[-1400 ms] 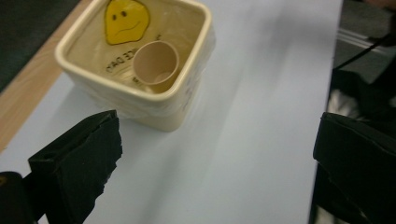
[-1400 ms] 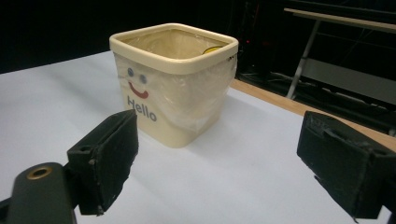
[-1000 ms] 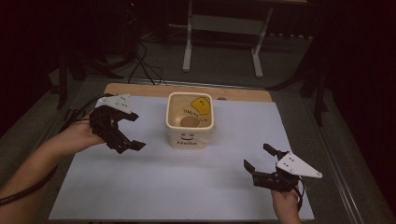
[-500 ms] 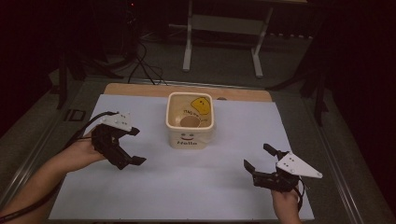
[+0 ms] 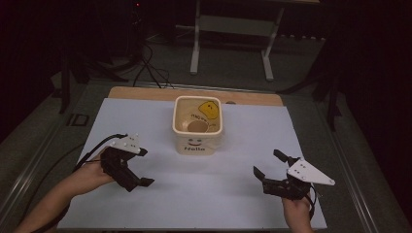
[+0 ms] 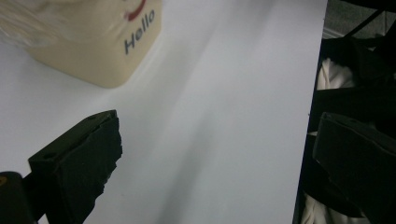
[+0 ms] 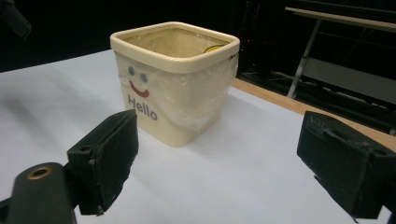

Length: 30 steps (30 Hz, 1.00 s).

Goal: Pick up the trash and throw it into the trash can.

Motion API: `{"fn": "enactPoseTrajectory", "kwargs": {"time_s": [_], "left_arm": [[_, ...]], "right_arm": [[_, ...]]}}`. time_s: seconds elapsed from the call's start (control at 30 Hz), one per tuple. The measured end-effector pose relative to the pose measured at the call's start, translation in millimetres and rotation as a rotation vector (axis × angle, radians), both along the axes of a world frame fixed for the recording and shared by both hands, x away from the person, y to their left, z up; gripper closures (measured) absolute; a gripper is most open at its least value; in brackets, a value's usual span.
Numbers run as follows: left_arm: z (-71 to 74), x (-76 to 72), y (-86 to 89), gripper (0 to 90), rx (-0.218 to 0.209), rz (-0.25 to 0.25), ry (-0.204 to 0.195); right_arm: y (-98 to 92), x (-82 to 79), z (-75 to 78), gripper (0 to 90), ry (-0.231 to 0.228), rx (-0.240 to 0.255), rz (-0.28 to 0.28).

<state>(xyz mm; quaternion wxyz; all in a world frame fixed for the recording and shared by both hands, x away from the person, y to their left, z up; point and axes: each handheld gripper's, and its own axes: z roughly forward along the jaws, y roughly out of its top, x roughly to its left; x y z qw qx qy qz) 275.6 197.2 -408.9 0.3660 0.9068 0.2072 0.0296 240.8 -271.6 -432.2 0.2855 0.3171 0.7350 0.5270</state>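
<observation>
A cream square bin [image 5: 198, 141] with a smiley face and "Hello" on its front stands at the table's middle; a clear plastic liner is folded over its rim. Inside lie a yellow piece [image 5: 210, 108] and a brown round thing [image 5: 197, 127]. My left gripper [image 5: 141, 167] hovers open and holds nothing, left of the bin and nearer the front. In the left gripper view the bin [image 6: 93, 46] sits up left, beyond wide jaws. My right gripper [image 5: 268, 163] is open and holds nothing at the front right. The right gripper view faces the bin [image 7: 175, 79] between its spread jaws.
A white sheet [image 5: 243, 121] covers the table, with a wooden strip [image 5: 145, 92] along the back edge. Behind the table, on the dark floor, are a metal stand's legs [image 5: 194, 53] and cables [image 5: 150, 68]. The sheet's right edge [image 6: 310, 112] shows in the left gripper view.
My left gripper has drawn back from beside the bin toward the table's front edge, still open. The right gripper and the bin have stayed put.
</observation>
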Motion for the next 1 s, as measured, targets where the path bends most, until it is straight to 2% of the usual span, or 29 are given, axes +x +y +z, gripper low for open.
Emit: {"fn": "enactPoseTrajectory", "kwargs": {"time_s": [0.53, 0.67, 0.83, 1.0], "left_arm": [[-33.9, -15.6, 1.4, 2.0, -0.042, 0.031, 0.045], [-39.8, -18.6, 0.7, 2.0, -0.044, 0.033, 0.041], [-46.4, -20.0, 1.0, 2.0, -0.078, 0.051, 0.029], [-54.9, -19.1, 2.0, 2.0, -0.097, 0.064, 0.038]], "right_arm": [[1.0, 0.6, -1.3, 12.6, 0.006, -0.003, 0.001], [1.0, 1.1, -1.7, 12.6, 0.004, -0.005, 0.003], [1.0, 1.1, -2.2, 12.6, 0.006, -0.008, 0.002], [0.5, 1.1, -2.4, 12.6, 0.007, -0.007, 0.000]]}}
